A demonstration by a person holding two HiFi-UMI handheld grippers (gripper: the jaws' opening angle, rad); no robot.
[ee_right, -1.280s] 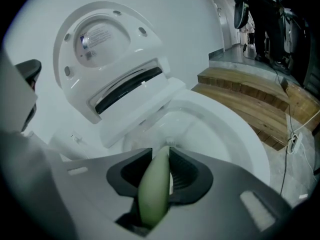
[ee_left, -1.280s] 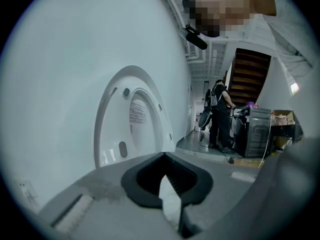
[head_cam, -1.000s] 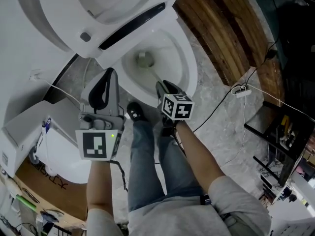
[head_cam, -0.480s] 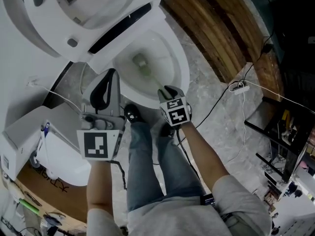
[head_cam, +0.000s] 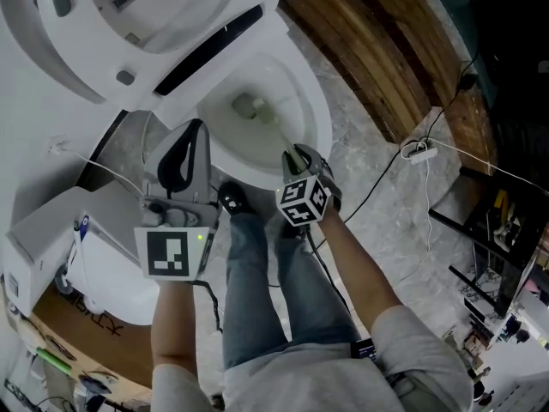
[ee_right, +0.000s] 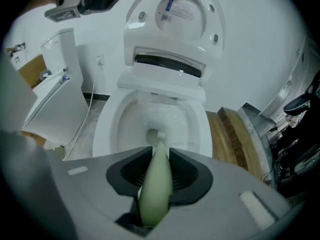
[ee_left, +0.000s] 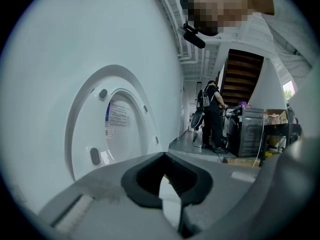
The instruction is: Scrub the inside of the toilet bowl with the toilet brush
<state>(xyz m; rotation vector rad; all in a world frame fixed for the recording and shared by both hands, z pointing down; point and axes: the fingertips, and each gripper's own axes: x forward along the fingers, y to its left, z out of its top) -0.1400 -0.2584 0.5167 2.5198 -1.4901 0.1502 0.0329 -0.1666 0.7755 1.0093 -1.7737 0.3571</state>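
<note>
The white toilet bowl [head_cam: 313, 101] stands with its lid [head_cam: 129, 24] raised. My right gripper [head_cam: 296, 157] hovers over the bowl's near rim, shut on the pale green handle [head_cam: 276, 129] of the toilet brush. The brush head [head_cam: 249, 106] sits low inside the bowl near the drain. In the right gripper view the handle [ee_right: 156, 179] runs out between the jaws of the right gripper [ee_right: 159, 156] to the brush head [ee_right: 155, 134] inside the bowl [ee_right: 107, 129]. My left gripper [head_cam: 190, 131] is held upright left of the bowl, shut and holding nothing; its view of the left gripper [ee_left: 165, 184] faces the lid [ee_left: 117, 129].
The person's legs [head_cam: 257, 273] and a shoe [head_cam: 233, 197] are right below the bowl. A white tank-like unit [head_cam: 51, 230] and cardboard [head_cam: 77, 316] lie at left. Wooden planks [head_cam: 386, 67], a cable and a power strip [head_cam: 419, 154] lie to the right. A person [ee_left: 212, 114] stands far off.
The right gripper has turned and shifted slightly over the near rim, swinging the brush head a little inside the bowl. The left gripper has stayed in place.
</note>
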